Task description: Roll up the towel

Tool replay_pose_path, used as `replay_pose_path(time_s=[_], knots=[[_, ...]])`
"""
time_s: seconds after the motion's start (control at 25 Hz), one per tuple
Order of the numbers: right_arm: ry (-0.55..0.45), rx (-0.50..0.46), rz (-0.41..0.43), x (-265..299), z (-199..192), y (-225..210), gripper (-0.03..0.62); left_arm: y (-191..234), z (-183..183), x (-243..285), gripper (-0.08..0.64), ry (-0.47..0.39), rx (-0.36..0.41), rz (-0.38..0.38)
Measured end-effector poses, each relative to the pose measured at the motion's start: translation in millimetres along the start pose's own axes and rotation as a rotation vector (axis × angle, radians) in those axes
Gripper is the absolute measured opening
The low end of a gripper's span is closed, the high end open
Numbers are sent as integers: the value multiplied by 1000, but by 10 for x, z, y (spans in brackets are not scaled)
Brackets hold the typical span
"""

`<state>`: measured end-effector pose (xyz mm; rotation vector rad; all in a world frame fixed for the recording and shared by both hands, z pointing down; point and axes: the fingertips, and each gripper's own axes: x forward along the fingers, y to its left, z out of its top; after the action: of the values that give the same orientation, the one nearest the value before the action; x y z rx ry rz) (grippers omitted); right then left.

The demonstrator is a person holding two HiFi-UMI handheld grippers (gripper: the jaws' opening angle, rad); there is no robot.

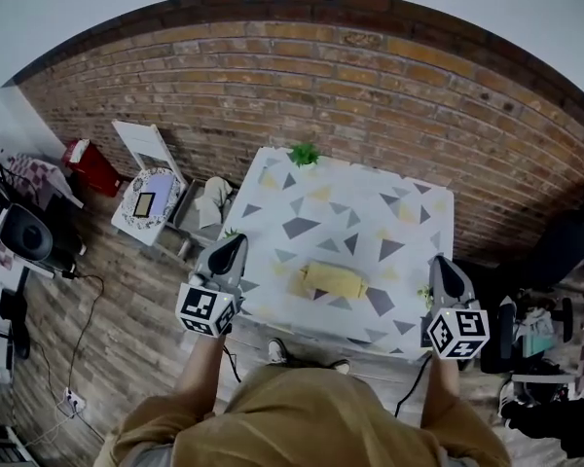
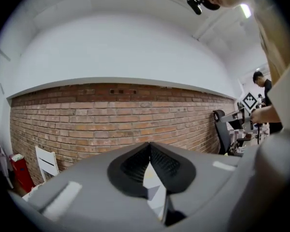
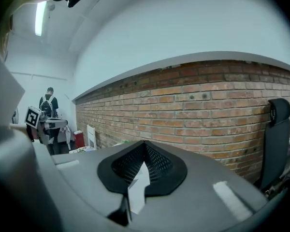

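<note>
On the white tabletop (image 1: pixel 409 212) patterned with grey and yellow triangles, the rolled yellow cloth towel (image 1: pixel 333 281) lies near the front edge. The left tongs (image 1: pixel 230 249) and right tongs (image 1: pixel 446 269), by the tabletop's side edges, are pressed together and empty.

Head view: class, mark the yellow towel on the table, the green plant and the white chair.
towel (image 1: pixel 333 281), head view, middle of the yellow roll.
plant (image 1: pixel 304 153), head view, its green leaves at the table's far edge.
chair (image 1: pixel 139 144), head view, its white back.
</note>
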<state>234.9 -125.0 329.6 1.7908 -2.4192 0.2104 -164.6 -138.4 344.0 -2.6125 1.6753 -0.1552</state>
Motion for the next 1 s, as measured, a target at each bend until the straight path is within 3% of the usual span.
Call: replay_pose_path(time_s=[0.32, 0.64, 1.0], knots=[[-75, 73, -59, -248, 122, 70, 3, 71, 241, -144, 63, -74, 28, 22], [-120, 28, -70, -317, 262, 209, 5, 66, 602, -244, 63, -180, 69, 27], [-145, 26, -63, -259, 357, 367, 5, 87, 704, -233, 63, -209, 87, -8]])
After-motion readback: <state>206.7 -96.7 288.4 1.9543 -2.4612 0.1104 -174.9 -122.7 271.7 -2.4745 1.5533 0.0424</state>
